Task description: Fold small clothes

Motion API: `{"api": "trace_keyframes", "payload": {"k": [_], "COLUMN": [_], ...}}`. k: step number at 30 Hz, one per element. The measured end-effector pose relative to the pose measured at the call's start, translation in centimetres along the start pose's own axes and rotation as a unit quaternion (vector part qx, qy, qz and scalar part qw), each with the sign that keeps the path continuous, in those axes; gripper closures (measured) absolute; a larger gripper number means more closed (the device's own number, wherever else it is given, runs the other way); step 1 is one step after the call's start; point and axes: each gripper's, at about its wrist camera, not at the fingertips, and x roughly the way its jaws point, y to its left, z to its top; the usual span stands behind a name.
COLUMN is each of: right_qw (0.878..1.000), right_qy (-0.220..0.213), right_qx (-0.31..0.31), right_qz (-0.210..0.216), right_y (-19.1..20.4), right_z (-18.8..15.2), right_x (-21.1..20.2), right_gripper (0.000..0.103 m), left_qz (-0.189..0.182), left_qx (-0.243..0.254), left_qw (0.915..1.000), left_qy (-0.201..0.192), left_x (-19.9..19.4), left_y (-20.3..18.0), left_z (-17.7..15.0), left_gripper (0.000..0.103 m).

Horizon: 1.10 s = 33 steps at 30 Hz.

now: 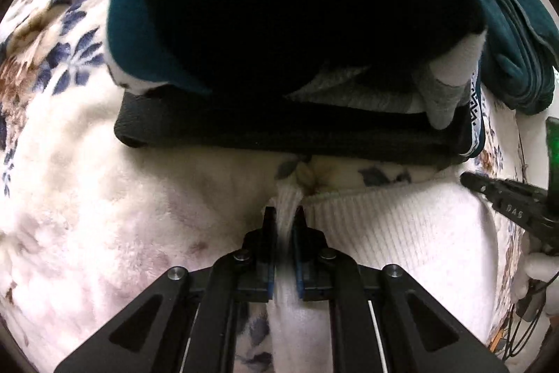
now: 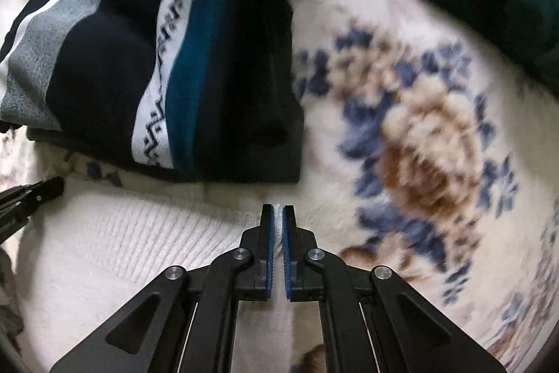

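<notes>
Looking down through both wrist cameras, I see a white ribbed knit garment (image 1: pixel 401 226) spread flat on a cream fleece blanket (image 1: pixel 70 191) printed with blue and brown flowers. The knit is a pale, soft-looking fabric with fine vertical ribs, and its upper edge runs just below a stack of folded dark clothes (image 2: pixel 181 65): a striped piece in navy, grey, white and teal with a patterned band, lying on a black folded layer. A dark teal garment (image 1: pixel 517 34) lies beyond that stack.

My left gripper (image 1: pixel 283 219) is clamped on one corner of the white knit; the cloth bunches into a narrow ridge between the blue pads and pulls up in a small peak. My right gripper (image 2: pixel 278 219) is pinched on the opposite corner of the same edge, a thin strip of ribbed fabric showing between its closed fingers. In the left view the right gripper's black tip pokes in at the right, with a white-gloved hand (image 1: pixel 538 271) below it. The blanket in the right view is blurred.
</notes>
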Motion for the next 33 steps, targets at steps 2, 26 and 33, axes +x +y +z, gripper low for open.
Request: {"api": "trace_keyframes", "payload": {"k": [2, 26, 33], "right_qw": [0.999, 0.983, 0.990], "right_qy": [0.004, -0.085, -0.025], "right_qx": [0.020, 0.110, 0.108], "right_qz": [0.038, 0.122, 0.083], "right_y": [-0.1, -2.5, -1.8], "right_z": [0.1, -6.7, -4.2], "right_x": [-0.4, -7.3, -2.9], "right_gripper": [0.098, 0.099, 0.099], "left_qz": [-0.021, -0.046, -0.036], "left_qx": [-0.014, -0.056, -0.101], "left_qw": [0.9997, 0.9940, 0.9942], "left_qy": [-0.002, -0.082, -0.011], "left_x": [-0.8, -6.6, -2.0], "left_y": [-0.3, 1.8, 4.2], "left_z": [0.1, -4.1, -4.1], "left_gripper": [0.093, 0.096, 0.092]}}
